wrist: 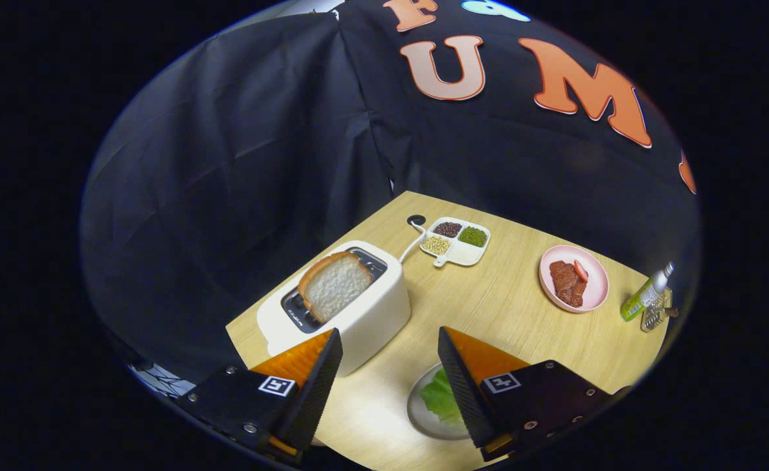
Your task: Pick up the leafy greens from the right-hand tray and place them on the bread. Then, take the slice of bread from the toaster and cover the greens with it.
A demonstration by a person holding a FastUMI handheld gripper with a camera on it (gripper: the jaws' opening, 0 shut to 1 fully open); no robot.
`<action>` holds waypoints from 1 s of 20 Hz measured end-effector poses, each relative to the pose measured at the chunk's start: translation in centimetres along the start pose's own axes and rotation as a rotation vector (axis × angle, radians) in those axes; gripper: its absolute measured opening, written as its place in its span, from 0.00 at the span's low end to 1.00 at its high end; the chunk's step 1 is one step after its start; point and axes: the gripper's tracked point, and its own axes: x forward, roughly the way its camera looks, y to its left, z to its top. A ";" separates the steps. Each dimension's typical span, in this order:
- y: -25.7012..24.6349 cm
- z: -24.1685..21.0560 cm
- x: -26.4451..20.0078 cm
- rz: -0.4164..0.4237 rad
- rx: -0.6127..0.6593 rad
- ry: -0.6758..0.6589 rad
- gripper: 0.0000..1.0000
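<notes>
Above a light wooden table (489, 307), the gripper (389, 347) is hovering, tilted so it is looking down and across the tabletop. Its two fingers are standing wide apart, gripping nothing, with bare wood showing between them.

Just ahead of the left finger (312, 383), a white toaster (351, 314) is sitting on the table, and the finger's tip is overlapping its near corner in the view. A slice of bread (335, 284) is standing up out of the toaster's slot, leaning slightly. A white cord (413, 242) is running from the toaster's back toward the far edge of the table.

Beside the right finger (466, 386), a grey plate (423, 418) is lying with leafy greens (442, 396) on it; the finger is hiding part of both. Whether bread is lying under the greens cannot be told.

Beyond the fingers, near the far edge, a white divided dish (461, 252) is holding dark, green and pale beans in separate compartments. To its right, well apart, a pink plate (595, 291) is carrying reddish slices of meat (567, 281). Further right, at the table's edge, a small green bottle (646, 294) is leaning over a clear object that is too small to make out.
</notes>
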 end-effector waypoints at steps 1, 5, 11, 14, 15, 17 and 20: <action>0.8 0.2 0.5 0.013 0.016 0.015 0.89; 3.4 2.0 2.3 0.062 0.090 0.068 0.90; 6.6 4.4 5.8 0.088 0.203 0.120 0.89; 7.3 4.5 7.6 0.083 0.216 0.166 0.86; 7.4 4.3 8.2 0.076 0.216 0.178 0.84; 7.4 3.4 9.1 0.059 0.209 0.209 0.78; 7.2 2.2 9.8 0.037 0.186 0.253 0.72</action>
